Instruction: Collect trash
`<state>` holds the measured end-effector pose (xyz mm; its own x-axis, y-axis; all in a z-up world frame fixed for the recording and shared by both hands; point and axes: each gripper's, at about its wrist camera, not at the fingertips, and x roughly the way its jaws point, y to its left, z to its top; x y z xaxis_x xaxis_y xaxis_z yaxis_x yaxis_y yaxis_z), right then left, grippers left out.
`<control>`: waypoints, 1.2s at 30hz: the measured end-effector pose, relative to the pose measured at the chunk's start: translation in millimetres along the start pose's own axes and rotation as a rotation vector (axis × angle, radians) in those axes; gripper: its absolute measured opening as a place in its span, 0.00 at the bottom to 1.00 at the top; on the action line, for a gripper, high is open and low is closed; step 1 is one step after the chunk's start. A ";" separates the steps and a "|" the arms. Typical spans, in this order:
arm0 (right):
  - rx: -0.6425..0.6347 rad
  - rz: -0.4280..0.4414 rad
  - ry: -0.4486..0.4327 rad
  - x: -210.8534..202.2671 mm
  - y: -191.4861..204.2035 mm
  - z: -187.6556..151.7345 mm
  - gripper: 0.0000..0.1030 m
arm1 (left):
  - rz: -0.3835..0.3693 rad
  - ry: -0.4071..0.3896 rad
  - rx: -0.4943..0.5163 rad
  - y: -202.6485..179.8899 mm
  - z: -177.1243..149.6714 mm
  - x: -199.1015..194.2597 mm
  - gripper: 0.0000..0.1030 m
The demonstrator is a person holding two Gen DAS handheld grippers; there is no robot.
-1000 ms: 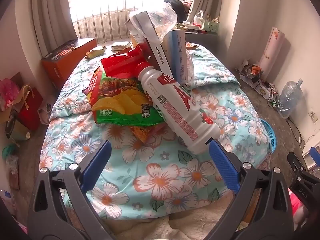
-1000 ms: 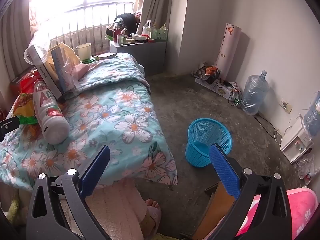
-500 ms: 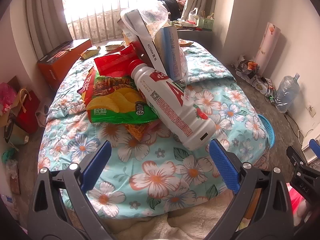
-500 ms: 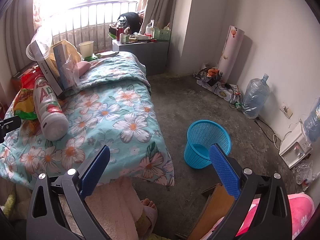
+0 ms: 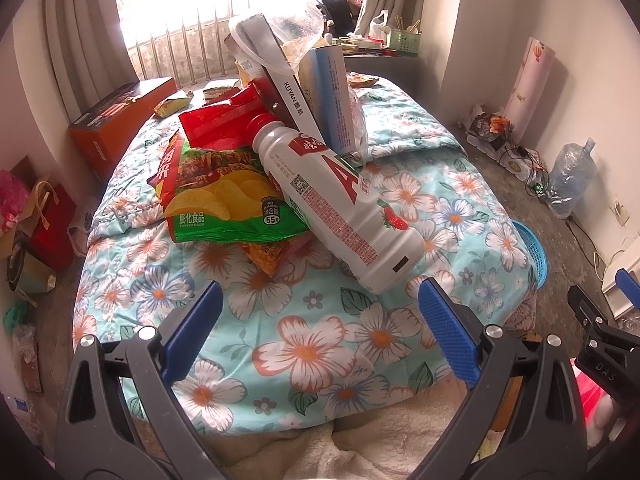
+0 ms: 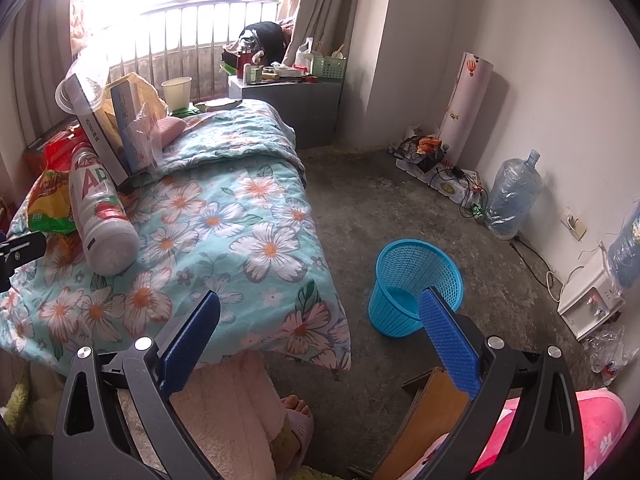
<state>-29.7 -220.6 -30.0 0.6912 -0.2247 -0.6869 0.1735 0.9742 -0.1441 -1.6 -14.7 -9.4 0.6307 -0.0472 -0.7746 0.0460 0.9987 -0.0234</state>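
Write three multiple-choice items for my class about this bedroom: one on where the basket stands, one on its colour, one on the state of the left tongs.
1. Where does the basket stand?
A. on the bed
B. on the floor beside the bed
C. on the grey cabinet

2. What colour is the basket?
A. blue
B. red
C. white

3. How are the left tongs?
A. shut on the bottle
B. shut on the chip bag
C. open, holding nothing

Answers:
1 B, it sits on the bare floor past the bed edge.
2 A, its mesh wall is blue.
3 C, the fingers stand apart short of the bottle.
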 end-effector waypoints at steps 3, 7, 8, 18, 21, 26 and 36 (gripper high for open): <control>-0.006 -0.001 0.000 -0.7 1.0 -0.2 0.94 | -0.001 -0.001 0.000 -0.4 -0.5 -0.5 0.91; -0.006 -0.002 0.000 -1.2 1.5 -0.7 0.94 | -0.001 0.000 0.000 -0.8 -0.5 -0.1 0.92; -0.007 -0.003 -0.001 -1.4 1.8 -0.8 0.94 | -0.003 0.001 0.001 -0.5 -0.5 -0.4 0.92; 0.007 0.002 0.001 0.7 -4.3 -0.9 0.94 | -0.006 0.005 0.014 -7.6 0.2 1.5 0.91; 0.012 0.005 0.004 2.7 -6.9 -2.1 0.94 | -0.002 0.004 0.021 -10.6 0.1 2.0 0.91; 0.022 0.010 0.007 4.7 -10.6 -3.6 0.94 | 0.006 0.004 0.027 -14.1 0.6 3.2 0.91; 0.035 0.011 0.007 5.6 -16.6 -5.2 0.94 | 0.010 0.001 0.028 -15.8 1.8 3.3 0.91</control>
<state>-32.4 -237.9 -35.2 0.6883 -0.2138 -0.6932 0.1907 0.9753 -0.1115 1.1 -30.7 -10.5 0.6305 -0.0369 -0.7754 0.0610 0.9981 0.0021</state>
